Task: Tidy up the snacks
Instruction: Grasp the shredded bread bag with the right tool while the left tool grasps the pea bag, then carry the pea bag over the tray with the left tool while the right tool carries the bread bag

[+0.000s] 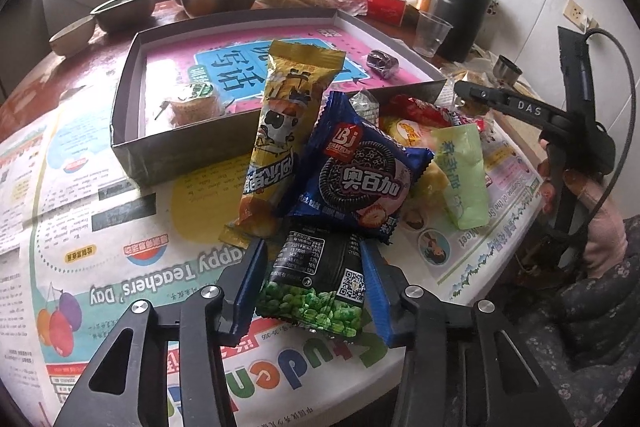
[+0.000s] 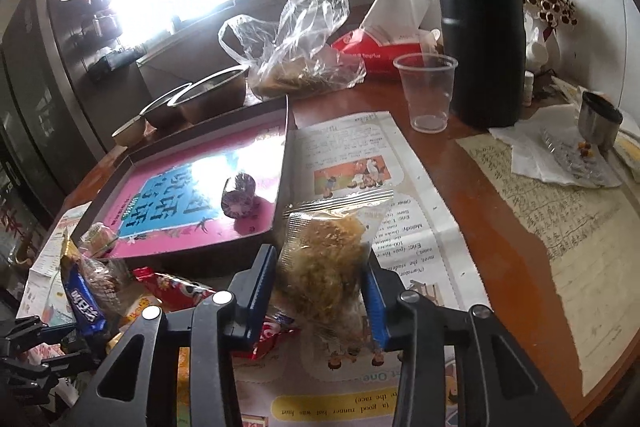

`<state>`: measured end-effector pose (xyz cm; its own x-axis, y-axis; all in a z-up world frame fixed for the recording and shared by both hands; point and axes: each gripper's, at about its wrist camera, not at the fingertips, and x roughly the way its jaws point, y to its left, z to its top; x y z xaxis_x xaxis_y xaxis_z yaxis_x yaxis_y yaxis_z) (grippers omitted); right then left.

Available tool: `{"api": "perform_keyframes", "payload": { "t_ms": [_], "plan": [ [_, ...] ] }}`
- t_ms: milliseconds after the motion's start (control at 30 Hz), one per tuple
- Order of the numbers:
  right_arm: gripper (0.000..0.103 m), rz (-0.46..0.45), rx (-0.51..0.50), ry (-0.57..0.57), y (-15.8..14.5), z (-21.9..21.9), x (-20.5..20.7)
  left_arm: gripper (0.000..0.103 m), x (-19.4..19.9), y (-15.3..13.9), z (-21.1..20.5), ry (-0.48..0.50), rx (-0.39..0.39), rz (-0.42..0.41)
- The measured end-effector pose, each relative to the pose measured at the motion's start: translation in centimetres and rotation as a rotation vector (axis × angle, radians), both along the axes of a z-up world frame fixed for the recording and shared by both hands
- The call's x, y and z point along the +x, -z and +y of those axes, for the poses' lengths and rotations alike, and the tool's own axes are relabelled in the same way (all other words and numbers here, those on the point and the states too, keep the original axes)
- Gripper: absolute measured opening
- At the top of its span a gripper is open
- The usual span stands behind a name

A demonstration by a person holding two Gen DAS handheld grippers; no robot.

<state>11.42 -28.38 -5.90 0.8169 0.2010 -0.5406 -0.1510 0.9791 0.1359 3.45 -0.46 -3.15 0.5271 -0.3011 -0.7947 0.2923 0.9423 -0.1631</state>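
- The left wrist view alone shows the left gripper clamped on a pea packet, black above with green peas printed below, blue pads pressing both its side edges; the packet lies at the near end of the snack pile on the newspaper
- That view also shows the pile in full: a yellow bar leaning over the box's near wall, a blue cookie pack, a green sachet, a red pack
- Only the right wrist view shows the right gripper grasping a clear bag of pale, shredded-looking snack, held upright just in front of the box's right wall
- It also shows a tissue pack and handwritten paper at the right
- The box is shallow, dark-walled, with a pink and blue printed floor; inside lie a small round dark-wrapped sweet toward the far right and a small lidded cup at the near left
- Two metal bowls sit beyond the box; contents cannot be told
- A clear cup stands beside a black flask, looking empty
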Motion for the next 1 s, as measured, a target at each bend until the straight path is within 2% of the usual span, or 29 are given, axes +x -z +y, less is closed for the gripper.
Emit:
{"api": "perform_keyframes", "payload": {
  "t_ms": [700, 1000],
  "plan": [
    [0.041, -0.073, -0.004, -0.041, -2.7, 1.7, -2.1, 0.047, -1.1, -1.2, 3.1, -0.068, -0.027, -0.005],
    [0.041, -0.052, -0.007, -0.070, -2.2, 2.7, -2.0, 0.047, -1.7, -0.4, 3.9, -0.067, -0.026, 0.027]
  ]
}}
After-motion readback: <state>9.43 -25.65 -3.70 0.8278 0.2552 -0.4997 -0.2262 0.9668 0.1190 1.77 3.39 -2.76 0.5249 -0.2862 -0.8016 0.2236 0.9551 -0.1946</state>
